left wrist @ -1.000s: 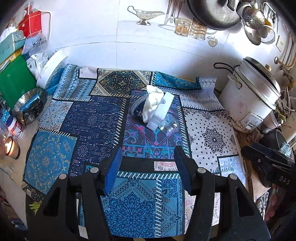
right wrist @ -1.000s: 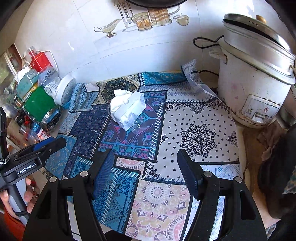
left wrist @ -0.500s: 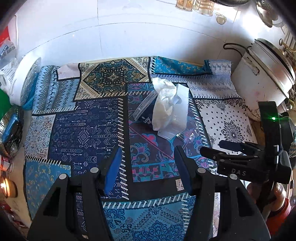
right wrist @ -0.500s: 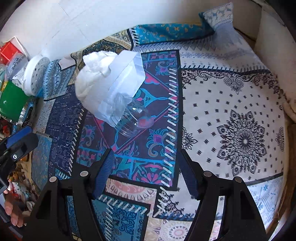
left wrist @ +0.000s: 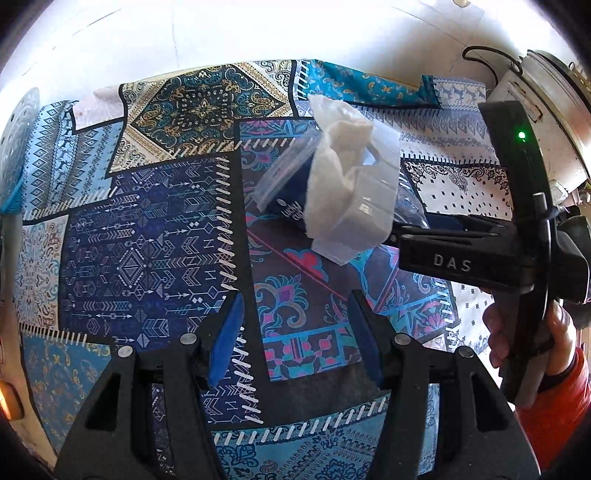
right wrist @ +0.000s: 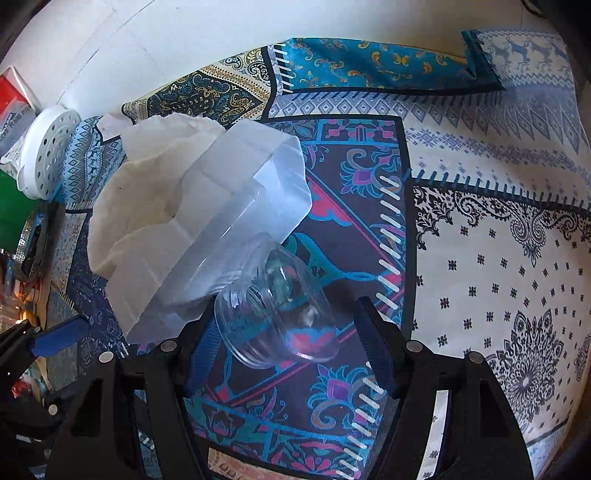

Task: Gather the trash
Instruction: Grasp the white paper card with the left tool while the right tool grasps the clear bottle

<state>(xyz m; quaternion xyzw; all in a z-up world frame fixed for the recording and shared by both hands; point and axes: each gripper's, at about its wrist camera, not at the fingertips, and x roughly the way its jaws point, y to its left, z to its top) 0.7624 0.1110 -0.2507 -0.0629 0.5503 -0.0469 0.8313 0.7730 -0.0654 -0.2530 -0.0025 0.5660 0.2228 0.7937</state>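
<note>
A trash pile lies on the patterned cloth (left wrist: 147, 243): a crumpled white tissue (left wrist: 340, 162), a translucent plastic box (left wrist: 369, 206) and a clear plastic lid (left wrist: 284, 170). In the right wrist view the tissue (right wrist: 147, 184) and box (right wrist: 236, 210) lean over a clear plastic cup (right wrist: 273, 314) lying on its side. My right gripper (right wrist: 291, 347) is open with the cup between its fingers, not clamped. It also shows in the left wrist view (left wrist: 424, 229), reaching in beside the box. My left gripper (left wrist: 295, 332) is open and empty, short of the pile.
A rice cooker (left wrist: 554, 122) stands at the right edge. A white perforated lid (right wrist: 48, 147), a green container (right wrist: 11, 206) and a red box (right wrist: 11, 99) crowd the left side. A white wall (left wrist: 258, 29) closes the back.
Both grippers have moved forward toward the pile. The right gripper has closed in until the clear cup sits between its open fingers.
</note>
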